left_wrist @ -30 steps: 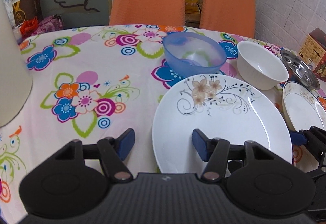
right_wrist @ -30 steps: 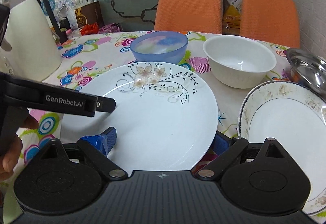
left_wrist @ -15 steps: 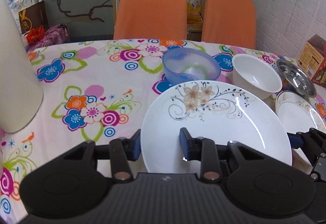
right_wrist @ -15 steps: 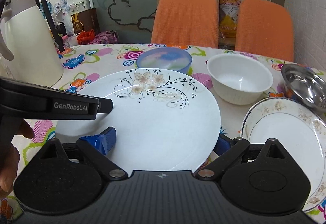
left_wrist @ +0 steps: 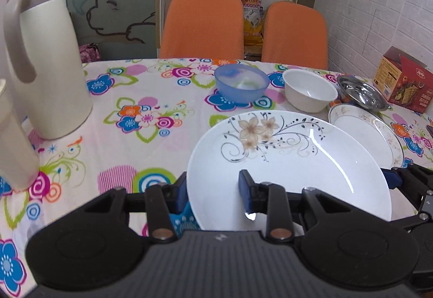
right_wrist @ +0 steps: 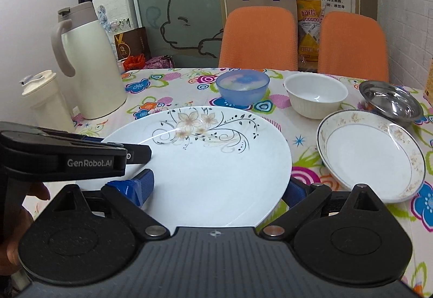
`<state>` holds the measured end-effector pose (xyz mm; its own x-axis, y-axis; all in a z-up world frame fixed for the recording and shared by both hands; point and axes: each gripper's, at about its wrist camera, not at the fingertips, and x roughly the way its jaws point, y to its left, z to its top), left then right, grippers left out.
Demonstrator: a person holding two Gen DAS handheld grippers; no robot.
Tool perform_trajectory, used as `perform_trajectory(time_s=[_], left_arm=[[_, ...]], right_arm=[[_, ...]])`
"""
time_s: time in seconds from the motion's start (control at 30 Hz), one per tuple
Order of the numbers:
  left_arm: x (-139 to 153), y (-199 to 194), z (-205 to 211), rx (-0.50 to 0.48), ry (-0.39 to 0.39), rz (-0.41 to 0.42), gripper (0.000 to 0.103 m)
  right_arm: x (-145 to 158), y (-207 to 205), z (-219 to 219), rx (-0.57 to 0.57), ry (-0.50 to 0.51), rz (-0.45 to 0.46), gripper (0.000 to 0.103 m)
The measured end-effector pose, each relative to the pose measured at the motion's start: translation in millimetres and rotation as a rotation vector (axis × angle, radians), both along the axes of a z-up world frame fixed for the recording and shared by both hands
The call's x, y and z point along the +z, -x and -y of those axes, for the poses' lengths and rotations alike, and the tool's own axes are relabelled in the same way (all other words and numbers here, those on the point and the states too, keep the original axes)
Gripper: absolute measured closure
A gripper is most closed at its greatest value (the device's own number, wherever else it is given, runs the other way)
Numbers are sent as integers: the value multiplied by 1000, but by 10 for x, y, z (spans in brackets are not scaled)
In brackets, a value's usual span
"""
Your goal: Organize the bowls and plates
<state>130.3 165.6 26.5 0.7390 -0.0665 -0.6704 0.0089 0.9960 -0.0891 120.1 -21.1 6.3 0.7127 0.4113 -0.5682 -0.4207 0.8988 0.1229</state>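
A large white plate with a flower pattern (left_wrist: 284, 162) (right_wrist: 203, 168) hangs a little above the flowered tablecloth. My left gripper (left_wrist: 213, 189) is shut on its left rim, one finger under the edge and one on top. My right gripper (right_wrist: 219, 188) is open wide at the plate's near edge, its left pad (right_wrist: 143, 184) over the plate and its right pad (right_wrist: 295, 192) just past the rim. A smaller gold-rimmed plate (right_wrist: 370, 157) lies to the right. Behind stand a blue bowl (right_wrist: 243, 87), a white bowl (right_wrist: 315, 95) and a steel bowl (right_wrist: 389, 100).
A cream thermos jug (left_wrist: 46, 68) and a smaller white container (right_wrist: 46, 100) stand at the left of the table. A red carton (left_wrist: 403, 81) sits at the far right. Two orange chairs (right_wrist: 259, 38) stand behind the table. A hand (right_wrist: 16, 216) holds the left gripper.
The left gripper's fingers closed on the plate's left rim. Both grippers and the plate have risen, and the plate now overlaps the smaller plate in the left wrist view.
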Motion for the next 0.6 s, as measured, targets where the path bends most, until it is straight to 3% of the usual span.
perform_trajectory(time_s=[0.23,0.53,0.6], left_arm=[[-233,527,126,14,-24,-38,72],[-430,676,50,42,6,-75,71],[-411,692,63,37,-4,-61,67]], right_arm=[[-229,353,25,14,29,-61,18],[-366,479,16,55,30,-70,18],[-382,464,69,61,2,-95,20]])
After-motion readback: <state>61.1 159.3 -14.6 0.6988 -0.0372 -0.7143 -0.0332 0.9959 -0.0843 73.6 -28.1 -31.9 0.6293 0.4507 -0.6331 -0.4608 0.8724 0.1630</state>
